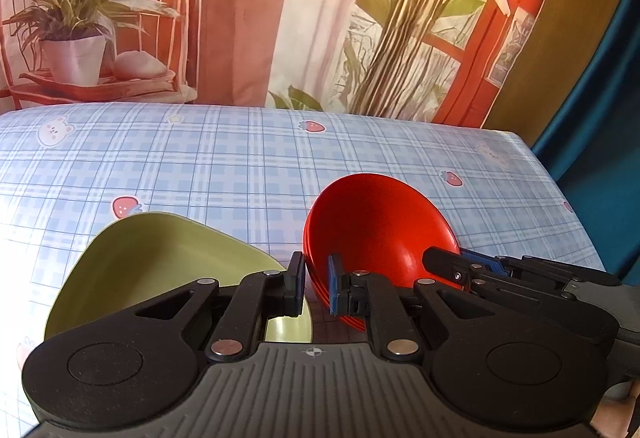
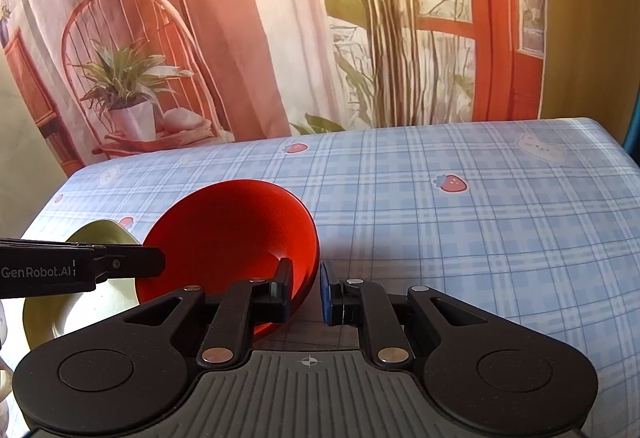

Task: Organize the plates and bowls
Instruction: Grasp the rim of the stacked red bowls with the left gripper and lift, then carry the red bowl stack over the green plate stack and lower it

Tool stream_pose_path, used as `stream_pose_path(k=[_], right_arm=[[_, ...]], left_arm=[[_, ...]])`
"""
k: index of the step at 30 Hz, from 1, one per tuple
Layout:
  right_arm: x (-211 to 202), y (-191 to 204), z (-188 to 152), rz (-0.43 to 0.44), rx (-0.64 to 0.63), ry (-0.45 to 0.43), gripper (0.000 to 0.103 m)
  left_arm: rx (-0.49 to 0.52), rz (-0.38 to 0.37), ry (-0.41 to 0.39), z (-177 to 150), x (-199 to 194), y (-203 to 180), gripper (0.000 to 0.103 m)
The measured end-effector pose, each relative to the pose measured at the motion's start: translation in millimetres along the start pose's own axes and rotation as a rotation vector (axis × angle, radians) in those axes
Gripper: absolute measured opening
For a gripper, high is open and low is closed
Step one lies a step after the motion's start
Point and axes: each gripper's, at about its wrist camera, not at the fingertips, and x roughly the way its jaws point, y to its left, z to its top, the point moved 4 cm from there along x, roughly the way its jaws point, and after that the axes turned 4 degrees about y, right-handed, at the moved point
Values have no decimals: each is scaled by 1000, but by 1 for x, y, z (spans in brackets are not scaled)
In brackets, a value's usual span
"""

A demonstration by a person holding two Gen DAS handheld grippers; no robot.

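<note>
A stack of red bowls (image 1: 380, 226) is tilted up off the table. My left gripper (image 1: 316, 288) is shut on its left rim. My right gripper (image 2: 306, 290) is shut on its right rim; the bowls also show in the right wrist view (image 2: 228, 234). The right gripper's fingers (image 1: 448, 264) show at the bowls' right side in the left wrist view. A green triangular plate (image 1: 160, 258) lies on the table just left of the bowls, partly under my left gripper; it also shows in the right wrist view (image 2: 100, 234), behind the left gripper's finger (image 2: 120, 264).
The table has a blue plaid cloth (image 1: 240, 165) with strawberry and bear prints. A printed backdrop (image 1: 240, 17) hangs behind the far edge. The table's right edge (image 1: 560, 189) drops off beside a blue curtain.
</note>
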Motion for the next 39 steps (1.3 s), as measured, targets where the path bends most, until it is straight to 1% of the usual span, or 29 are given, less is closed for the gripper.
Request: stream_pose_path(k=[2,9,24,31,37,39], right_arm=[[0,-1,-2,3,3,2,13],[3,-7,-10,20,38,20,13],[2,-16,-21,41,105,31,13],[-2,-21,-25,40,136,32,13],[-5,-23,-27,27,151,35,13],[-7,-23,-28,26,151,36,13]], left_arm=[[3,-2,-2,0,-1,-1,13],[7,-47,6,-3,-1,-6,13],[61,-42,-21,-9,-9,-16,13],[91,-45,-26,-16,-14,-24,13],[94,-46,-22,-20,-17,-25,13],[70,-51,-17,-23,-19,-23,13]])
